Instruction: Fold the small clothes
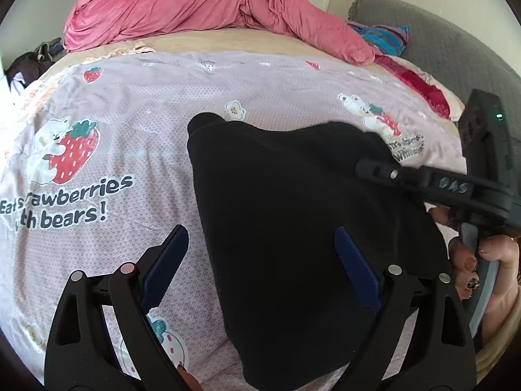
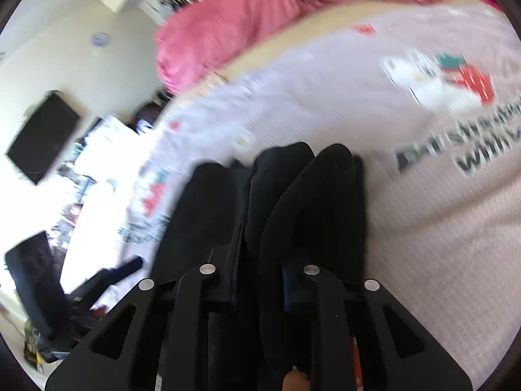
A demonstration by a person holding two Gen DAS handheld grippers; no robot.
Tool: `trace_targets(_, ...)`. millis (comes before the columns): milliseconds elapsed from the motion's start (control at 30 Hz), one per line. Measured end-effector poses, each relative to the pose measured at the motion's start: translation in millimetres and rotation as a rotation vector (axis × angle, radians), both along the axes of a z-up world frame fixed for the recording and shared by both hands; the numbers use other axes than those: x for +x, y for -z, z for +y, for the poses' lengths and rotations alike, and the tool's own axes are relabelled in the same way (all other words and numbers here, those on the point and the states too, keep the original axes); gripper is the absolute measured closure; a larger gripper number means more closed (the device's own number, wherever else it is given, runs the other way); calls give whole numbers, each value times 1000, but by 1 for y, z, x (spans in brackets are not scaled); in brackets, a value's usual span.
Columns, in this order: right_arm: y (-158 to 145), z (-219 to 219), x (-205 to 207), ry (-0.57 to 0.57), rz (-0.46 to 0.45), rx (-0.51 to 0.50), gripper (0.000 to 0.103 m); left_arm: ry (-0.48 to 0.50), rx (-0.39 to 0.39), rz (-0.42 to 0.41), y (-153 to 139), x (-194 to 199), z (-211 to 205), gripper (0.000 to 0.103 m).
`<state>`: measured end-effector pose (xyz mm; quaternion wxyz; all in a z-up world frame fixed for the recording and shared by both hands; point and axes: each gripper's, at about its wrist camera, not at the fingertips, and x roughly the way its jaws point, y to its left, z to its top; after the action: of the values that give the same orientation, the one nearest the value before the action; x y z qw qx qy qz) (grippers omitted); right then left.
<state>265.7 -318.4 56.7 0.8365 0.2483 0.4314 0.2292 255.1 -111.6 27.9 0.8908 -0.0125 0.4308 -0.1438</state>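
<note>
Pale lilac strawberry-and-bear bedsheet [image 1: 156, 123] fills both views; black fabric garment [image 1: 293, 215] lies at centre frame. My left gripper [image 1: 260, 267] gapes wide, empty; my right gripper [image 2: 260, 280] pinches a garment fold.

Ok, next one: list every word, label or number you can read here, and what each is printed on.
"Eats strawberries with bears!" on the bed sheet, beside the bear print; a fold hides a few letters.
A second copy of the slogan on the sheet, partly under the black garment: too small to read.
The same slogan in the right wrist view: only "with" reads, the rest is blurred.
Handwritten marks on the right gripper: unclear.
</note>
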Motion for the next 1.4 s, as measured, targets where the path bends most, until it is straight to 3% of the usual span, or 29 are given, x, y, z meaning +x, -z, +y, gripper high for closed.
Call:
trace_targets(100,-1,-7,4,18,-31,24,87,2,-38,10,1,0,2,19)
trace_targets(200,26,-13,9,40,51,-34,87,9,-28,39,9,2,-1,19)
trace_targets(267,35,-20,9,44,77,7,83,17,-32,51,13,0,-2,19)
trace_targets(467,30,-37,-6,34,133,98,59,-4,-91,64,14,-5,9,19)
trace_targets(533,22,-38,-16,8,134,113,46,-5,-107,61,13,-9,11,19)
trace_targets(633,14,-37,-34,-24,144,130,42,-1,-134,61,11,-16,13,19)
trace_targets(700,11,-33,-41,-28,146,115,48,10,-143,62,11,-21,11,19)
trace_targets(733,10,-30,-45,-30,146,94,77,18,-138,62,12,-24,9,19)
trace_targets(767,9,-28,-50,-26,148,41,82,22,-129,63,13,-27,6,19)
trace_targets(900,11,-28,-62,-2,147,-39,81,24,-121,77,20,-34,2,19)
trace_targets(1000,19,-34,-68,75,178,-101,32,20,-121,75,23,-39,2,19)
trace_targets(1100,16,-37,-75,85,168,-114,33,17,-129,67,20,-45,3,19)
trace_targets(1200,-4,-36,-87,115,81,-161,32,17,-133,51,14,-51,6,19)
trace_targets(1300,-26,-36,-108,164,-22,-243,18,13,-127,25,5,-59,9,19)
trace_targets(1400,-42,-36,-131,201,-111,-281,14,9,-124,-4,-5,-69,12,10)
